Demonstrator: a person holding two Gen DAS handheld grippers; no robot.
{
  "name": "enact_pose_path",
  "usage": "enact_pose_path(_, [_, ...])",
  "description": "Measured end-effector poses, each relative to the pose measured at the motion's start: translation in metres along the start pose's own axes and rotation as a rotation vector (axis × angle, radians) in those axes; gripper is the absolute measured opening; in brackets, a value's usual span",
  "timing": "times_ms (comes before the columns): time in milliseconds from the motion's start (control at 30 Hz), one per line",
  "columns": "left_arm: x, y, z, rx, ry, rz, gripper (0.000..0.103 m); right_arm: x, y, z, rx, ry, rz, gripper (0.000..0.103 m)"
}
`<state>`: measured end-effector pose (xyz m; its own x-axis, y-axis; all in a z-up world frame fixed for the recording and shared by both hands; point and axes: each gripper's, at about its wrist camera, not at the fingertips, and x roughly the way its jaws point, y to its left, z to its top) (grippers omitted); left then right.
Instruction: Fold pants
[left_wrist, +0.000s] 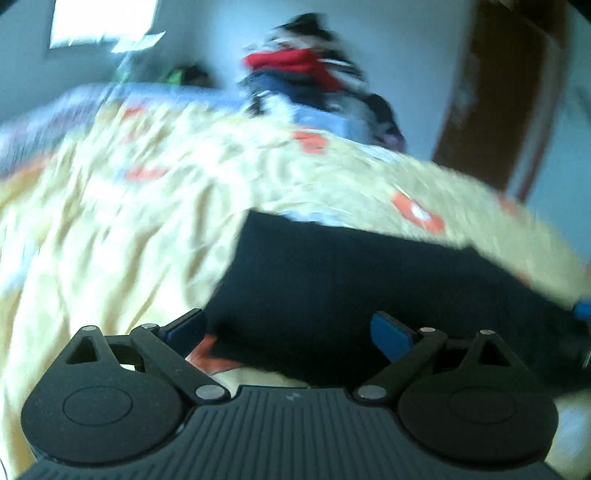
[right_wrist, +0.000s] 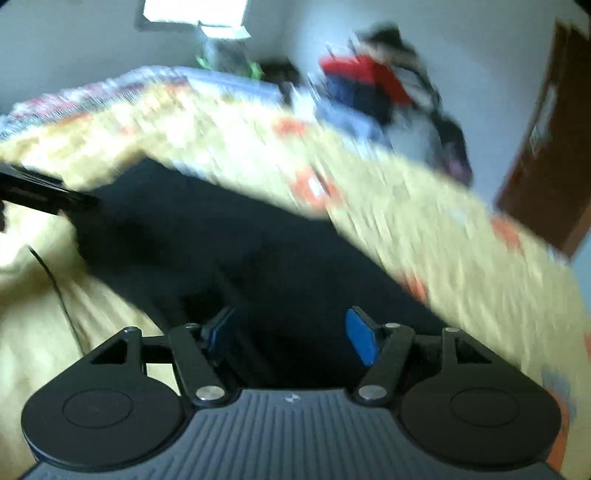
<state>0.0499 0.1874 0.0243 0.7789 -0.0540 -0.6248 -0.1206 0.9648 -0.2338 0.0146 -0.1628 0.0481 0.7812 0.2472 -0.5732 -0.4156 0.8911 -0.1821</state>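
Note:
Dark navy pants (left_wrist: 369, 288) lie spread on a bed with a yellow floral bedspread (left_wrist: 122, 221); both views are motion-blurred. My left gripper (left_wrist: 290, 334) is open over the near left corner of the pants, its blue pads apart and holding nothing. In the right wrist view the pants (right_wrist: 229, 240) fill the middle. My right gripper (right_wrist: 290, 336) is open just above the dark cloth, empty. The left gripper's black body (right_wrist: 40, 192) shows at the left edge of that view, by the pants' far corner.
A heap of clothes, red and dark (left_wrist: 306, 77), sits beyond the bed's far edge against the wall. A brown door (left_wrist: 498, 103) stands at the right. A bright window (left_wrist: 99, 22) is at upper left. A thin black cable (right_wrist: 55, 288) runs over the bedspread.

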Motion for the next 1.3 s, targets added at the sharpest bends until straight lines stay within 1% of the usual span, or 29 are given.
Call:
enact_pose_path(33, [-0.003, 0.012, 0.004, -0.079, 0.021, -0.027, 0.097, -0.005, 0.016, 0.009, -0.039, -0.051, 0.034, 0.065])
enact_pose_path(100, [-0.003, 0.039, 0.010, -0.237, 0.069, -0.095, 0.097, -0.008, 0.051, 0.022, -0.138, -0.125, 0.078, 0.065])
enact_pose_path(133, [-0.005, 0.048, 0.011, -0.284, 0.085, -0.118, 0.097, -0.005, 0.073, 0.026, -0.204, -0.146, 0.088, 0.065])
enact_pose_path(200, [-0.005, 0.059, 0.012, -0.335, 0.110, -0.148, 0.097, 0.009, 0.119, 0.032, -0.353, -0.158, 0.092, 0.065])
enact_pose_path(233, [-0.004, 0.063, 0.012, -0.357, 0.121, -0.170, 0.097, 0.017, 0.140, 0.032, -0.429, -0.154, 0.108, 0.064])
enact_pose_path(300, [0.001, 0.071, 0.010, -0.412, 0.153, -0.242, 0.097, 0.036, 0.176, 0.031, -0.547, -0.146, 0.138, 0.064])
enact_pose_path(333, [0.006, 0.073, 0.009, -0.439, 0.168, -0.275, 0.097, 0.044, 0.189, 0.031, -0.593, -0.144, 0.135, 0.063])
enact_pose_path(400, [0.015, 0.076, 0.008, -0.498, 0.199, -0.322, 0.097, 0.060, 0.209, 0.030, -0.666, -0.135, 0.112, 0.057])
enact_pose_path(467, [0.024, 0.079, 0.005, -0.540, 0.217, -0.360, 0.097, 0.075, 0.218, 0.029, -0.715, -0.128, 0.068, 0.051])
enact_pose_path(567, [0.038, 0.079, 0.002, -0.601, 0.253, -0.422, 0.098, 0.088, 0.224, 0.026, -0.755, -0.155, 0.015, 0.047])
enact_pose_path(600, [0.041, 0.078, 0.001, -0.620, 0.247, -0.438, 0.102, 0.093, 0.225, 0.027, -0.756, -0.160, 0.018, 0.044])
enact_pose_path(633, [0.043, 0.078, 0.002, -0.633, 0.237, -0.437, 0.102, 0.096, 0.225, 0.029, -0.746, -0.162, 0.027, 0.034])
enact_pose_path(667, [0.045, 0.077, 0.003, -0.642, 0.230, -0.431, 0.101, 0.097, 0.222, 0.031, -0.724, -0.160, 0.043, 0.026])
enact_pose_path(700, [0.047, 0.077, 0.003, -0.653, 0.216, -0.428, 0.100, 0.099, 0.218, 0.036, -0.680, -0.157, 0.070, 0.023])
enact_pose_path(733, [0.049, 0.077, 0.004, -0.663, 0.193, -0.419, 0.098, 0.100, 0.212, 0.041, -0.611, -0.156, 0.102, 0.020])
enact_pose_path(767, [0.050, 0.078, 0.006, -0.671, 0.179, -0.405, 0.087, 0.102, 0.205, 0.050, -0.533, -0.152, 0.133, 0.018])
enact_pose_path(800, [0.052, 0.077, 0.008, -0.673, 0.168, -0.389, 0.059, 0.103, 0.194, 0.057, -0.449, -0.147, 0.167, 0.017])
enact_pose_path(833, [0.053, 0.077, 0.010, -0.665, 0.166, -0.376, 0.044, 0.103, 0.183, 0.063, -0.363, -0.140, 0.205, 0.017])
enact_pose_path(867, [0.055, 0.076, 0.011, -0.652, 0.168, -0.350, 0.029, 0.104, 0.172, 0.069, -0.288, -0.131, 0.238, 0.017])
enact_pose_path(900, [0.055, 0.076, 0.012, -0.645, 0.153, -0.339, 0.023, 0.107, 0.161, 0.073, -0.221, -0.120, 0.269, 0.017])
enact_pose_path(933, [0.052, 0.075, 0.012, -0.632, 0.123, -0.345, 0.021, 0.109, 0.153, 0.077, -0.165, -0.104, 0.306, 0.017])
enact_pose_path(967, [0.046, 0.073, 0.014, -0.595, 0.093, -0.328, 0.018, 0.112, 0.148, 0.080, -0.126, -0.096, 0.332, 0.017])
enact_pose_path(1000, [0.038, 0.068, 0.016, -0.544, 0.053, -0.295, 0.017, 0.114, 0.146, 0.082, -0.105, -0.095, 0.350, 0.017])
enact_pose_path(1067, [0.025, 0.062, 0.017, -0.465, -0.013, -0.234, 0.016, 0.117, 0.151, 0.086, -0.109, -0.105, 0.357, 0.017])
enact_pose_path(1100, [0.021, 0.058, 0.017, -0.423, -0.031, -0.201, 0.016, 0.118, 0.156, 0.089, -0.119, -0.111, 0.356, 0.017])
enact_pose_path(1133, [0.021, 0.056, 0.016, -0.397, -0.028, -0.176, 0.016, 0.120, 0.161, 0.091, -0.133, -0.109, 0.354, 0.017])
enact_pose_path(1233, [0.034, 0.059, 0.009, -0.386, 0.045, -0.128, 0.016, 0.126, 0.176, 0.085, -0.208, -0.053, 0.333, 0.022])
enact_pose_path(1267, [0.037, 0.059, 0.007, -0.379, 0.057, -0.125, 0.018, 0.127, 0.176, 0.081, -0.212, -0.040, 0.340, 0.022])
enact_pose_path(1300, [0.036, 0.059, 0.007, -0.368, 0.053, -0.125, 0.022, 0.125, 0.171, 0.078, -0.196, -0.032, 0.358, 0.022])
